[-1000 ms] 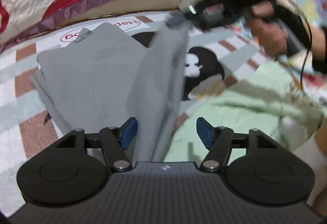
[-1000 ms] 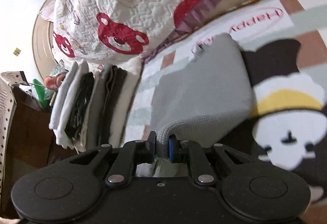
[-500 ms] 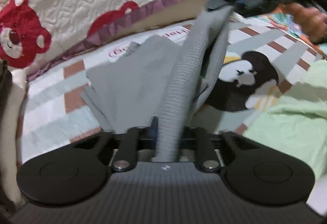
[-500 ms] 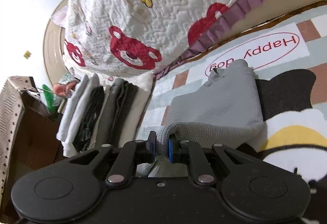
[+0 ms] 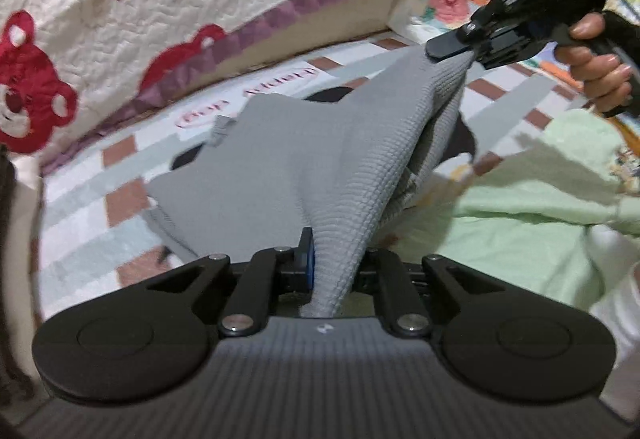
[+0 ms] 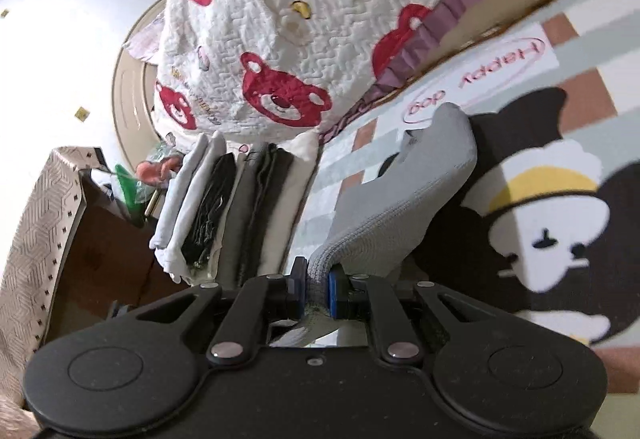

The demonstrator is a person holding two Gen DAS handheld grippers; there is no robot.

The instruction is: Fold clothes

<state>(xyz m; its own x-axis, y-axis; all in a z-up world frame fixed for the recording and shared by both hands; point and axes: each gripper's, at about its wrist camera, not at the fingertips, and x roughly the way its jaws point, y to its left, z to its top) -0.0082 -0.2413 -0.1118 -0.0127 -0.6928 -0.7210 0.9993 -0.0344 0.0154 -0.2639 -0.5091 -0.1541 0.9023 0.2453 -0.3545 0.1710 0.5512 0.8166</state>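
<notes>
A grey knit garment [image 5: 320, 155] lies partly folded on a patterned mat [image 5: 88, 207]. Its near edge is lifted off the mat and stretched between both grippers. My left gripper [image 5: 334, 267] is shut on one end of that edge. My right gripper [image 6: 318, 287] is shut on the other end; it shows at the upper right of the left wrist view [image 5: 460, 53], held by a hand. In the right wrist view the grey garment [image 6: 420, 175] curves down to the mat.
A quilted bedspread with red bears [image 5: 140, 7] hangs behind the mat. A light green garment [image 5: 532, 215] lies at the right. A pile of folded clothes [image 6: 228, 207] stands at the left beside a brown cabinet [image 6: 100, 259].
My left gripper has shut on the grey garment's edge, having been open around it. Both grippers have lifted the edge, and the right one has moved further to the right.
</notes>
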